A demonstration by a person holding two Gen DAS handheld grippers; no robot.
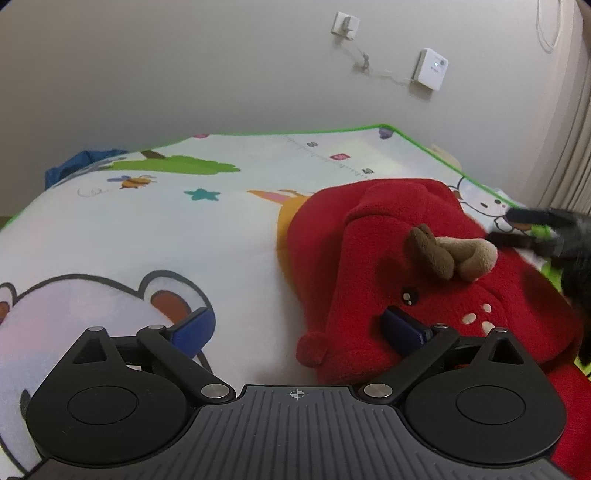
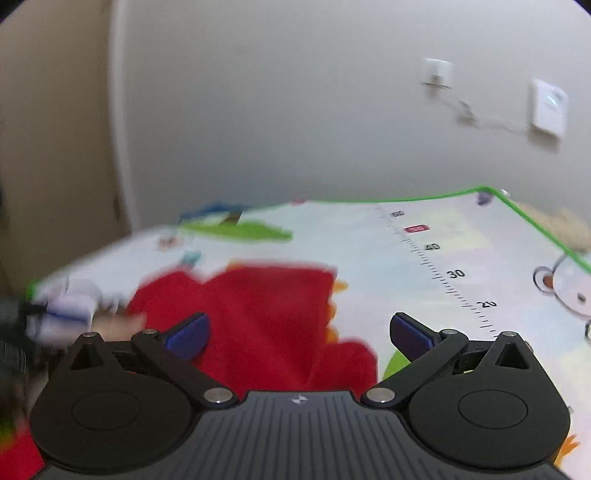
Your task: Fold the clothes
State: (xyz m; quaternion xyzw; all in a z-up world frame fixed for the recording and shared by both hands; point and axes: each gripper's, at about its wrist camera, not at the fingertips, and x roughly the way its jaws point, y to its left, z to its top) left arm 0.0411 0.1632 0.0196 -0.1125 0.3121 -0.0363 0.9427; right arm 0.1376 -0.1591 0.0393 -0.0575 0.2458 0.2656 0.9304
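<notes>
A red fleece garment (image 1: 388, 258) with brown and beige plush antlers (image 1: 450, 254) lies crumpled on the right half of a cartoon play mat (image 1: 147, 229). My left gripper (image 1: 299, 328) is open at the garment's near left edge. Its right pad (image 1: 404, 328) is over the red fleece and its left pad is over bare mat, with nothing pinched. In the blurred right wrist view the red garment (image 2: 266, 314) lies ahead and below my open right gripper (image 2: 299, 334), which holds nothing. The right gripper (image 1: 535, 229) also shows as a dark blurred shape at the garment's far right side.
The mat has a green border (image 1: 295, 131) and ends at a pale wall with a socket (image 1: 345, 24) and a white device (image 1: 432, 68). A curtain (image 1: 569, 129) hangs at the right. A blue cloth (image 1: 81, 162) sits past the mat's far left edge.
</notes>
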